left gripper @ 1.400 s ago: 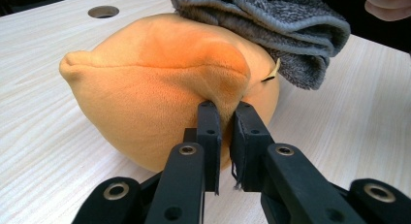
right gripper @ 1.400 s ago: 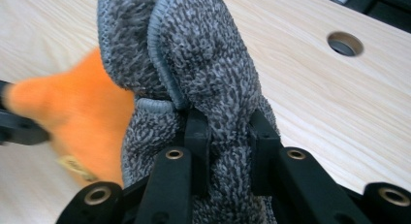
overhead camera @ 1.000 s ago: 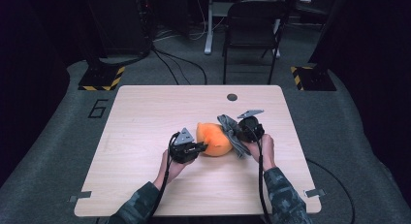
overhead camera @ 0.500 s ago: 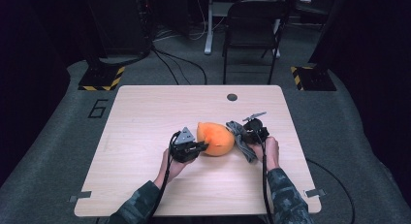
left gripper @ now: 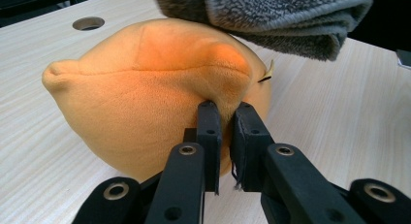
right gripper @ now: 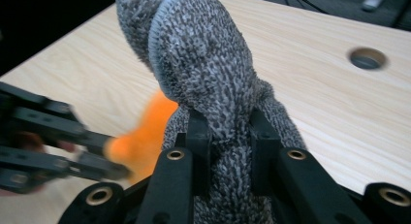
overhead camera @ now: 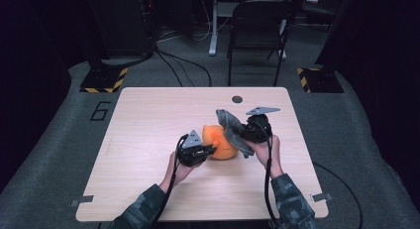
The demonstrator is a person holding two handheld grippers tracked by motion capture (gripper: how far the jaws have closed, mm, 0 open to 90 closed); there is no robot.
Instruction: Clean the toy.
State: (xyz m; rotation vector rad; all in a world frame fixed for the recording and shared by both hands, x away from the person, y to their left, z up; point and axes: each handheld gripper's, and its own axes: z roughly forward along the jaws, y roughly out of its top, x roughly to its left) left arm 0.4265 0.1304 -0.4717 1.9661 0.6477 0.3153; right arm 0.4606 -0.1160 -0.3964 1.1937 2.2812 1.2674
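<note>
Pale wood tabletop point(overhead camera: 148, 120), dark studio: an orange plush toy point(overhead camera: 220, 142) is pinned at centre by the left gripper point(overhead camera: 210, 149), pinched on its fabric. A grey towel point(overhead camera: 233, 130), clamped in the right gripper point(overhead camera: 243, 134), has been lifted higher against the toy, suggesting wiping or wrapping is underway.

A single large numeral "6" point(overhead camera: 100, 111) is marked in dark strokes on the grey floor covering point(overhead camera: 59, 140), just off the far left corner of the wooden table point(overhead camera: 148, 120), as seen in the high view. No other text, label or brand can be read anywhere.
</note>
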